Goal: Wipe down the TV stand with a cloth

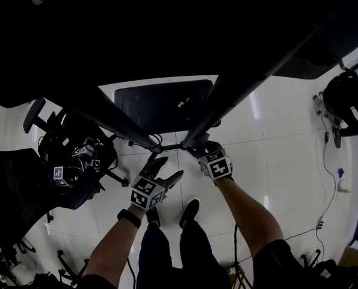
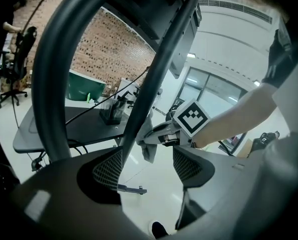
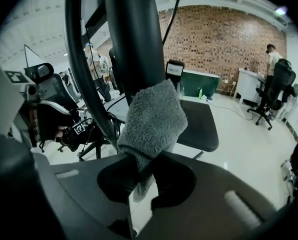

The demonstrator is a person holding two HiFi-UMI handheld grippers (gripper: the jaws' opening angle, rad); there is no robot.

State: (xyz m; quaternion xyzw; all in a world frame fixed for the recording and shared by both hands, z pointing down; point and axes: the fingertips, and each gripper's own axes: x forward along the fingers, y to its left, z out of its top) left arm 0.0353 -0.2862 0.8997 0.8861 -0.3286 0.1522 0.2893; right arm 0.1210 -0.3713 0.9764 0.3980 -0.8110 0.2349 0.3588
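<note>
A slanted black metal tube point(image 2: 154, 84) crosses just ahead of our left claw point(image 2: 146, 166); a second black tube point(image 3: 133, 44) blocks our right claw point(image 3: 146, 176). Below both, glossy white floor point(image 1: 269, 155) lies open; a black office chair point(image 1: 76, 188) crowds leftward.

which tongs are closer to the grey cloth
Right. The right tongs are shut on the grey cloth. The left tongs stand open and apart from it, with the cloth ahead of them, untouched.

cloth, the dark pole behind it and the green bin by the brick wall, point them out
cloth point(image 3: 154, 116), right gripper view, middle of the grey bunch
dark pole point(image 3: 133, 44), right gripper view, shaft above the cloth
green bin point(image 3: 209, 83), right gripper view, front face
</note>
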